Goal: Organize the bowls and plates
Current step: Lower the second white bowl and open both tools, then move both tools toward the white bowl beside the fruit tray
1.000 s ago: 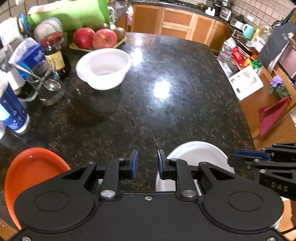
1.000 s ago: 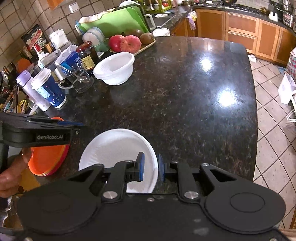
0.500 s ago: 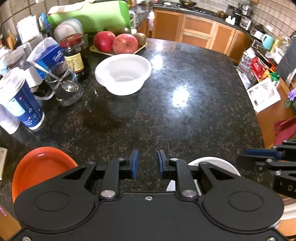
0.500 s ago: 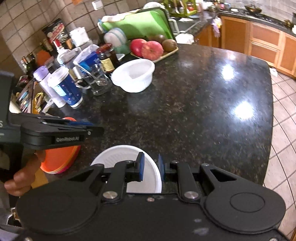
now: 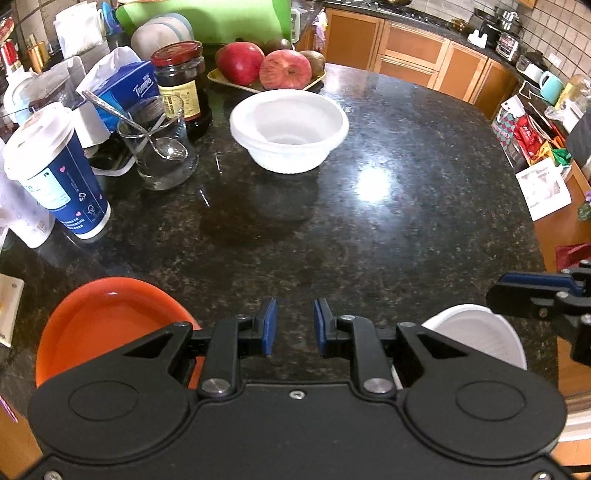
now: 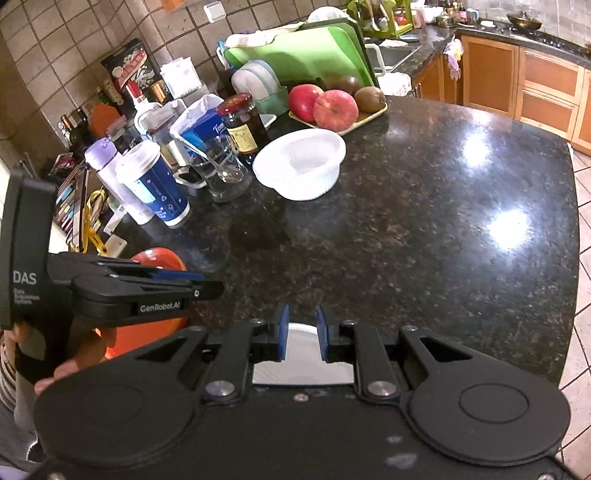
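Left claw [image 5: 291,326] and right claw [image 6: 300,332]: both narrowly parted, empty. White plate [image 5: 476,341] and orange plates [image 5: 107,325] at near desk [image 5: 369,240] edge; white bowl [image 5: 290,129] well apart. Step: between pickups, probably; next needs rim grasp.

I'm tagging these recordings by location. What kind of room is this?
A home kitchen, most likely: a dark granite counter, wooden cabinets along the far wall, and a stovetop with a wok beyond the sink.

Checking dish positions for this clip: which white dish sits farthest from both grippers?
The white bowl beside the fruit tray; the white plate lies at the near counter edge.
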The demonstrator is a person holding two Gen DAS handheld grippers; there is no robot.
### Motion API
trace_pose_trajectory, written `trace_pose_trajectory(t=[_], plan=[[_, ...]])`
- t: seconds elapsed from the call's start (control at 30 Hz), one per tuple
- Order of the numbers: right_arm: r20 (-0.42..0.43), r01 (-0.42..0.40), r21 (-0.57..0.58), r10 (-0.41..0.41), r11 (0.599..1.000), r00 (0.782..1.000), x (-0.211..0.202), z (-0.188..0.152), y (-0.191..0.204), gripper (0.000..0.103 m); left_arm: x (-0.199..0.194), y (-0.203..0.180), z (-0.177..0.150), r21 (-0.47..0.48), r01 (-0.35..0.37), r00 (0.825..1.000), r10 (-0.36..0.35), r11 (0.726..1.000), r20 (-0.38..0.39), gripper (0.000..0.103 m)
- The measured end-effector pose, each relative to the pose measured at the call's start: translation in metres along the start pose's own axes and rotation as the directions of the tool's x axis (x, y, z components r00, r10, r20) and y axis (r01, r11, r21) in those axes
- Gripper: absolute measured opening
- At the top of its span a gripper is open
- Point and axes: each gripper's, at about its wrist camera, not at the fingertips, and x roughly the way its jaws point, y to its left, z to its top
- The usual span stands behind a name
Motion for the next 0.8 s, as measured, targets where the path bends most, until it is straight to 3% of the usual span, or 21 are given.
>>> trace_pose_trajectory(t=[0.3,0.53,0.67,0.8], plan=[[0.093,0.069,0.085,-0.077,0.994,0.993,0.009,0.009,0.053,0.023,-0.005,0.046,0.008,0.085,0.047,0.998,-0.049,0.995,0.025,0.028],[0.209,0.148,0.151,-0.178,0.977,0.962,0.01,0.011,0.091,0.043,-0.011,0.076,0.016,0.154,0.112,0.991,-0.121,0.982,0.048,0.028],[0.255,0.173,0.208,-0.224,0.963,0.941,0.009,0.01,0.104,0.061,-0.013,0.086,0.02,0.186,0.135,0.987,-0.149,0.973,0.064,0.029],[0.291,0.187,0.266,-0.264,0.946,0.92,0.003,0.013,0.108,0.068,-0.015,0.095,0.029,0.193,0.158,0.981,-0.175,0.968,0.078,0.03]])
